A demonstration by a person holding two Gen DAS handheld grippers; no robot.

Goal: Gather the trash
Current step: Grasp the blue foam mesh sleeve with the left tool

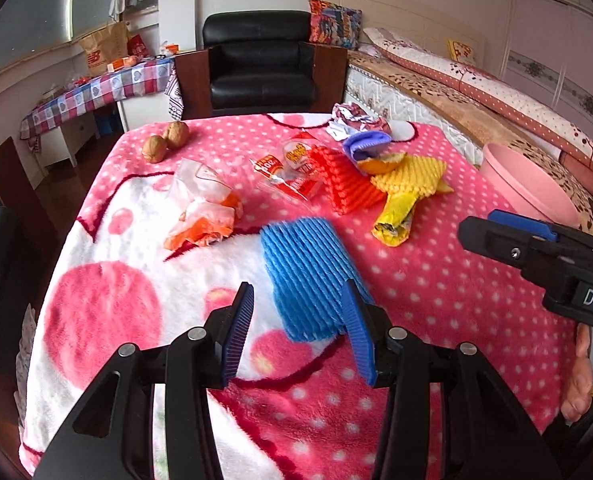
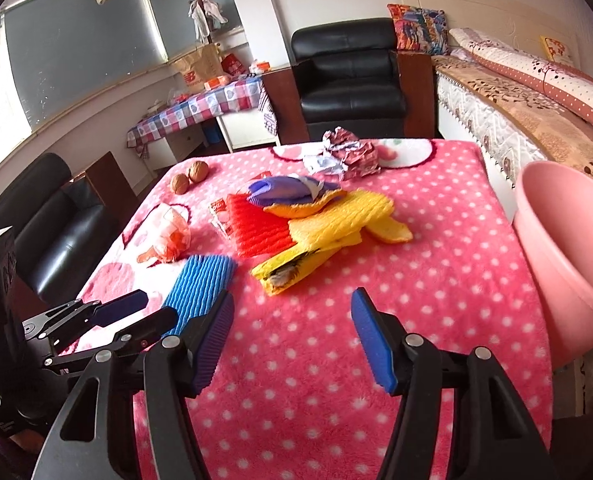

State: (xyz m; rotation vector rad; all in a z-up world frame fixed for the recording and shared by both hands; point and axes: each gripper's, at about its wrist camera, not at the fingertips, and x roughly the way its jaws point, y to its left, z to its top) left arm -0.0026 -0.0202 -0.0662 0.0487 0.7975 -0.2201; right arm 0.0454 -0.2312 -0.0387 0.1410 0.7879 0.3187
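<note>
From the left wrist view, the left claw [image 1: 298, 300] hangs low over the table [image 1: 436, 280], its blue fingers spread apart with nothing between them. The blue foam sleeve [image 1: 308, 276] lies flat just ahead, its near end running behind the right-hand finger; whether they touch cannot be told. Beyond lie an orange-and-white wrapper [image 1: 204, 208], a red foam sleeve [image 1: 344, 180], a yellow foam sleeve [image 1: 412, 176] and a yellow wrapper [image 1: 396, 216]. The right claw [image 1: 508, 236] juts in from the right edge, in front of the pink bin [image 1: 528, 184].

From the right wrist view, the right claw [image 2: 292, 308] hovers above bare blanket, fingers wide apart and empty. The pink bin [image 2: 568, 248] stands at the table's right side. The left claw [image 2: 136, 312] sits at the blue foam sleeve [image 2: 200, 288].
</note>
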